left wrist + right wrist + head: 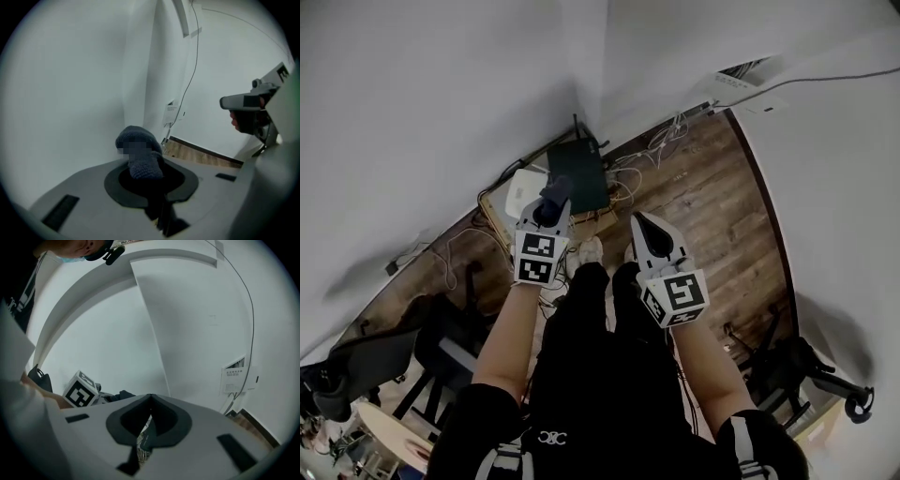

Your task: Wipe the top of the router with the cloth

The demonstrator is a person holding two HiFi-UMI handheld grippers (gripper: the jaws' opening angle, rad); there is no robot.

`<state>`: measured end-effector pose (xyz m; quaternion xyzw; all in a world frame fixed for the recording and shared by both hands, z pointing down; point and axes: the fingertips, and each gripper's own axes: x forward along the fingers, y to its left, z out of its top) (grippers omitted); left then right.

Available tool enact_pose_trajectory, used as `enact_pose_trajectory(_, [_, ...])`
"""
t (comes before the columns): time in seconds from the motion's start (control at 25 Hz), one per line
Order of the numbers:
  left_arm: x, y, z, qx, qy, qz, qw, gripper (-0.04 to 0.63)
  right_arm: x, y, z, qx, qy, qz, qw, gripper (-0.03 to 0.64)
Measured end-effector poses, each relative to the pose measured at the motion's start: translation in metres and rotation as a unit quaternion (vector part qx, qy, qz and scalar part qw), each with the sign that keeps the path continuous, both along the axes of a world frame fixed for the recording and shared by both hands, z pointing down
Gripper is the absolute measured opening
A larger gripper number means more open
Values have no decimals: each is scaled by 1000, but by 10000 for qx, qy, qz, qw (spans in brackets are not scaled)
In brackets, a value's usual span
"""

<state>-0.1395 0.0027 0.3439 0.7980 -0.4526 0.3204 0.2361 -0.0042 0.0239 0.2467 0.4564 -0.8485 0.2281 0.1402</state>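
Note:
In the head view the dark router [578, 172], with an antenna at its far end, lies on a cardboard box [592, 225] by the wall corner. My left gripper [551, 208] is shut on a dark blue knitted cloth [558, 190], held in the air just short of the router's near left edge. The cloth [138, 153] bulges up out of the jaws in the left gripper view. My right gripper [638, 221] is shut and holds nothing; it hangs to the right of the router, over the wooden floor. In the right gripper view its tips [150, 397] meet.
A white box [525, 187] sits left of the router. Loose cables [649, 155] run along the skirting to a wall socket plate [233, 379]. Office chairs [441, 342] stand at the left and a chair base [811, 370] at the right. The person's legs [591, 309] are below.

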Motion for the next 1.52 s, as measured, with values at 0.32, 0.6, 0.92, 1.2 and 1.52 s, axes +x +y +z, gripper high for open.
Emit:
enact_pose_trajectory(0.32, [-14,-40,109,-52,-508,55,9987,57,8,15,105,-417,-13,-37,9991,-1])
enact_pose_trajectory(0.6, [-22,-78,186,-125,-895,23,9959,57,24,33,185,-807,-114,176,9965,-1])
enact_pose_trajectory(0.92, [-46,-119,253,-483,-1682,-106,9845,57,23,48,231,-1023,-136,69,9946,-1])
enact_pose_trajectory(1.2, [-45,-131,284,-518,-2636,321,9627,57,29,47,232,-984,-176,235,9947,0])
enact_pose_trajectory(1.52, [-44,-125,314,-971,-2837,374,9533,57,35,44,240,-1063,-284,372,9932,0])
